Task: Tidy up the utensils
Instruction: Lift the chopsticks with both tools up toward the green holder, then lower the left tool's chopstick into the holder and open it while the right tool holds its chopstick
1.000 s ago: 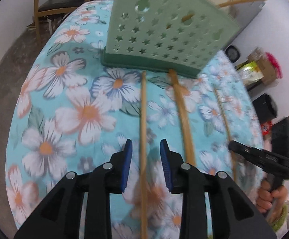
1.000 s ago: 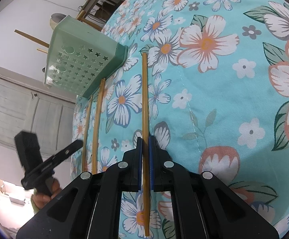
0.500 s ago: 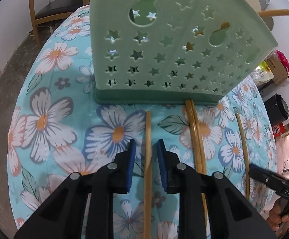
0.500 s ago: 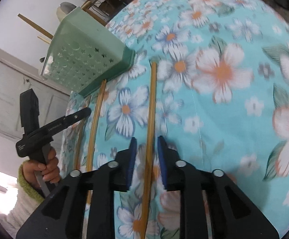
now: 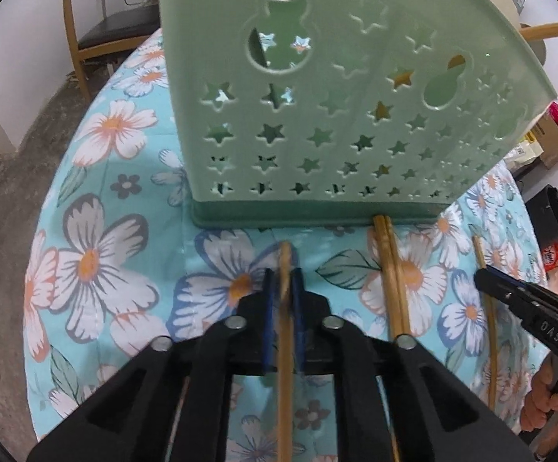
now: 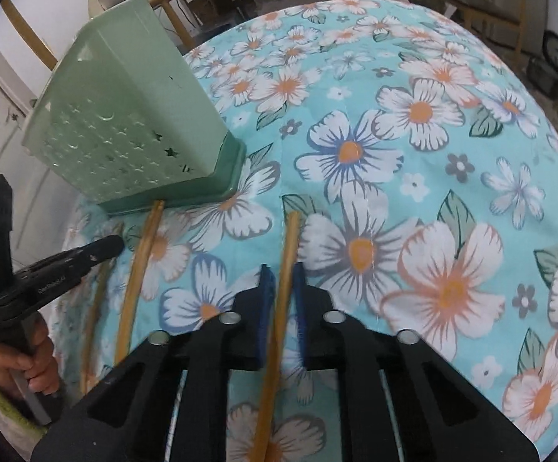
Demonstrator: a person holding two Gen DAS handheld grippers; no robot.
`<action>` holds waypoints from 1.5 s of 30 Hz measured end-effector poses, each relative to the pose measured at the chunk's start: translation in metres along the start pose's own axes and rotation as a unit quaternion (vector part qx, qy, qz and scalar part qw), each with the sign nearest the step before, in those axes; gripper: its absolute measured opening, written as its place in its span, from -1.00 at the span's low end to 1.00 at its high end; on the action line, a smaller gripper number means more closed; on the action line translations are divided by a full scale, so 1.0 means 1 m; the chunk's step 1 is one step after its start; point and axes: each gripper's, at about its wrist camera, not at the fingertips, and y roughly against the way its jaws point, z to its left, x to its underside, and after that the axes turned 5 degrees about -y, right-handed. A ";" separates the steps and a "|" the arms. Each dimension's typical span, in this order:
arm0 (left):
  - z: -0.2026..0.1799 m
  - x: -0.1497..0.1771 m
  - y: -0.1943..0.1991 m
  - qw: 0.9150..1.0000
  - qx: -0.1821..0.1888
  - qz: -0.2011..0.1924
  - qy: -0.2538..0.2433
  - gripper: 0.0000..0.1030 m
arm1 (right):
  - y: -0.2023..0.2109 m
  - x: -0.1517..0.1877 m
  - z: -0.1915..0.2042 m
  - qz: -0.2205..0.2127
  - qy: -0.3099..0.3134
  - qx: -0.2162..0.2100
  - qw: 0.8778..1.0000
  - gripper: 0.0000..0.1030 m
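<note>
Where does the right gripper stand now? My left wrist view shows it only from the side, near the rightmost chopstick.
Observer: The right gripper has its fingers on both sides of that single chopstick, which lies flat on the flowered cloth.
Operator: Is it clamped already?
Observer: It seems not; a thin gap shows between the left pad and the stick.
Operator: Does the stick touch the green holder?
Observer: No, its far tip ends apart from the holder's base.

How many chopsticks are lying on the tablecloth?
4: one chopstick at the left claw, a pair against the holder, one at the right claw. Others sit inside the holder.
</note>
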 end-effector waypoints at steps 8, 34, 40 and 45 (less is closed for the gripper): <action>0.005 0.006 0.025 1.000 0.008 -0.028 0.010 -0.90 | 0.029 -0.006 0.000 -0.025 -0.017 -0.034 0.999 -0.91; 0.013 -0.009 0.258 0.951 0.139 -0.275 -0.002 -0.90 | 0.168 0.003 0.023 -0.176 -0.017 -0.119 0.977 -0.91; 0.005 -0.044 0.303 0.929 0.149 -0.338 -0.023 -0.90 | 0.168 0.005 0.020 -0.177 -0.024 -0.114 0.977 -0.91; 0.001 -0.079 0.321 0.914 0.128 -0.383 -0.031 -0.90 | 0.172 0.009 0.020 -0.180 -0.027 -0.112 0.977 -0.91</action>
